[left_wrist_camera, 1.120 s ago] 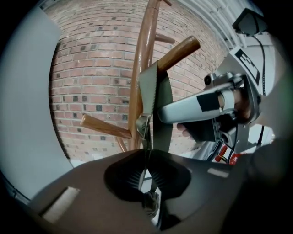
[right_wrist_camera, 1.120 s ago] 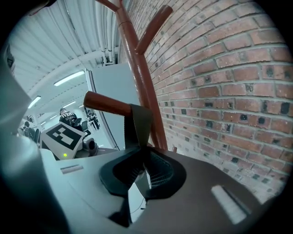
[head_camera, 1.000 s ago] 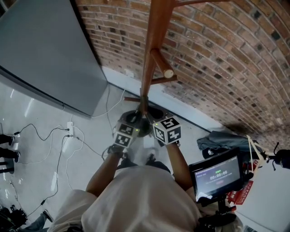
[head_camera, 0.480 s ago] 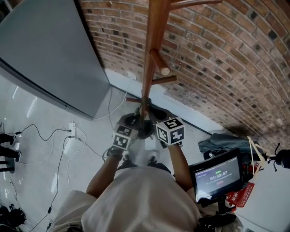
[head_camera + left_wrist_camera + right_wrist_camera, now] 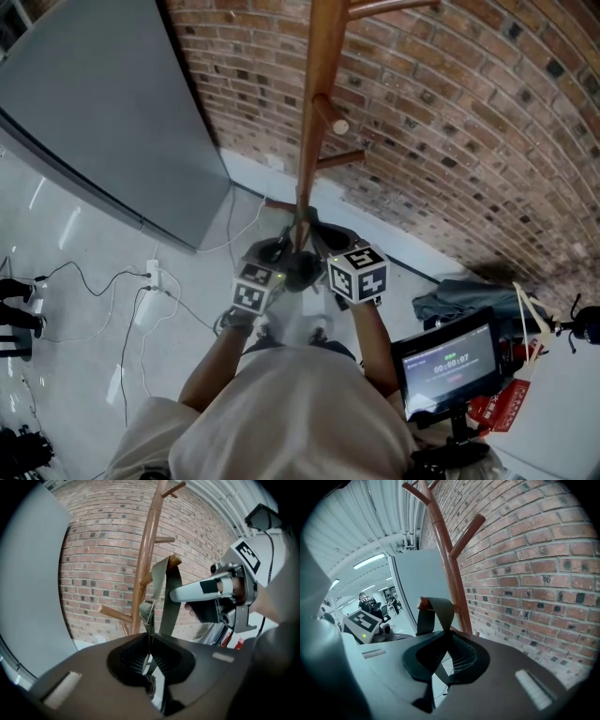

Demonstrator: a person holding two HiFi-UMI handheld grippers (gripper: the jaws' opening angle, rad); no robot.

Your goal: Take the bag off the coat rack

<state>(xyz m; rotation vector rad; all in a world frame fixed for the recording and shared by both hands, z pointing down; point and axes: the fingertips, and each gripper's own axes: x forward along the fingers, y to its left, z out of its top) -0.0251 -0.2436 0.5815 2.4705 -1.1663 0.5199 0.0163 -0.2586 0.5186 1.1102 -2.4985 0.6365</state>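
A wooden coat rack (image 5: pixel 314 103) stands against the brick wall. An olive-grey bag strap (image 5: pixel 165 590) loops over one of its pegs (image 5: pixel 174 560); in the right gripper view the strap (image 5: pixel 436 613) drapes over that peg (image 5: pixel 423 603). My left gripper (image 5: pixel 149 649) is shut on one side of the strap. My right gripper (image 5: pixel 443 654) is shut on the other side. In the head view both grippers, left (image 5: pixel 278 251) and right (image 5: pixel 323 242), sit close together at the pole. The bag's body is hidden below them.
A tall grey panel (image 5: pixel 94 112) stands to the left. Cables and a power strip (image 5: pixel 150 277) lie on the floor at the left. A monitor on a stand (image 5: pixel 445 361) and a grey cloth heap (image 5: pixel 459 298) are at the right.
The head view has drifted a little, so the rack's pegs sit higher in frame. Both grippers stay shut on the strap and have barely moved.
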